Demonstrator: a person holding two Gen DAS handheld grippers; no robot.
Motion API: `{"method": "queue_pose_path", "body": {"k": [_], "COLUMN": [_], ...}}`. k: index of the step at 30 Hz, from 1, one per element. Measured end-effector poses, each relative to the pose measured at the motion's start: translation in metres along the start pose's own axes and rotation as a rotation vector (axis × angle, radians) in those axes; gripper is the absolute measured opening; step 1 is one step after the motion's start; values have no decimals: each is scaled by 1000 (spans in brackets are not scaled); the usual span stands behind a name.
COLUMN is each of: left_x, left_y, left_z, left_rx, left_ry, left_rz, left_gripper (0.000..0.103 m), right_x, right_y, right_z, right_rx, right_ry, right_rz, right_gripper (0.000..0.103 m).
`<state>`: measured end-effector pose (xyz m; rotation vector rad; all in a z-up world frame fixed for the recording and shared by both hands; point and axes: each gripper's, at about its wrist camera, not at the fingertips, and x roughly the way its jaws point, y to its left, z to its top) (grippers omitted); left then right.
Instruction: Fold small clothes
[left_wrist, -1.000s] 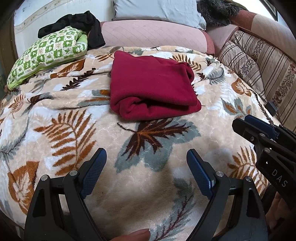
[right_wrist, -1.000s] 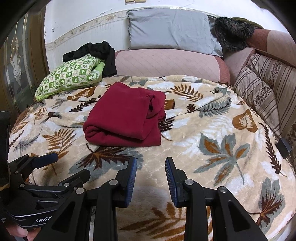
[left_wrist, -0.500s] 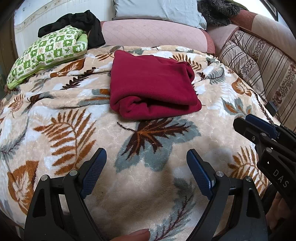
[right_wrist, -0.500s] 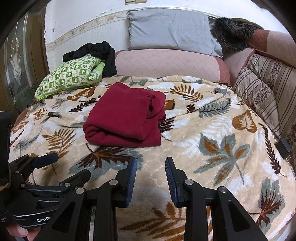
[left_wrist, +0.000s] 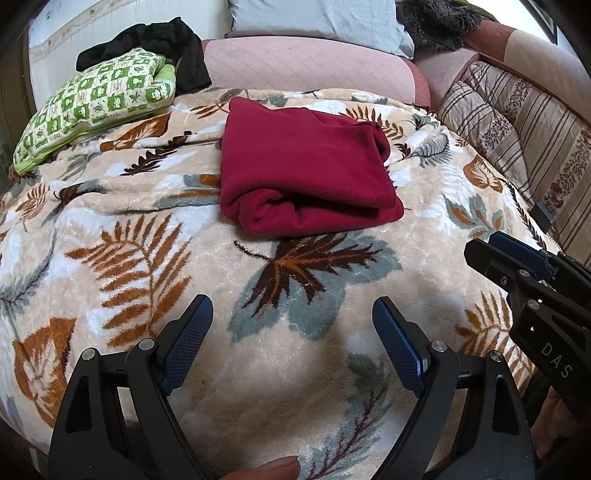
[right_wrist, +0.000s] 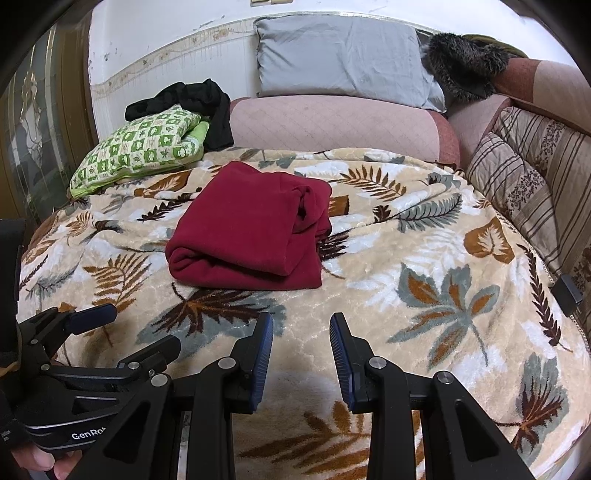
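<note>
A dark red fleece garment (left_wrist: 303, 166) lies folded into a thick rectangle on the leaf-patterned blanket (left_wrist: 147, 258); it also shows in the right wrist view (right_wrist: 247, 229). My left gripper (left_wrist: 291, 317) is open wide and empty, hovering over the blanket well short of the garment. My right gripper (right_wrist: 301, 332) is open with a narrower gap, also empty and short of the garment. Each gripper shows at the edge of the other's view: the right gripper (left_wrist: 532, 269) and the left gripper (right_wrist: 92, 332).
A green checked pillow (right_wrist: 140, 147) with a black garment (right_wrist: 199, 103) on it lies at the back left. A grey pillow (right_wrist: 343, 59) and pink cushion (right_wrist: 332, 122) stand behind. Striped sofa cushions (right_wrist: 524, 162) line the right side.
</note>
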<state>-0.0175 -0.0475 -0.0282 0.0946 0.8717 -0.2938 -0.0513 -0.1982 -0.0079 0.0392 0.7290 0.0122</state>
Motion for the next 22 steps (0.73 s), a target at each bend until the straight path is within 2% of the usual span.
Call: {"method": "queue_pose_path", "body": {"k": [9, 16, 22], "left_x": [1, 4, -2], "left_y": [-3, 2, 6], "left_z": [-1, -2, -1], "left_rx": [8, -20, -34], "left_ry": [6, 18, -23], "left_rz": [1, -33, -18], "left_gripper": [89, 89, 89], "right_x": [5, 4, 5], "right_y": [-1, -1, -1], "right_z": [-3, -2, -2], "right_rx": [-6, -5, -4], "right_ry": [23, 21, 23], "right_rz": [-25, -23, -24], "right_gripper": [30, 30, 30]}}
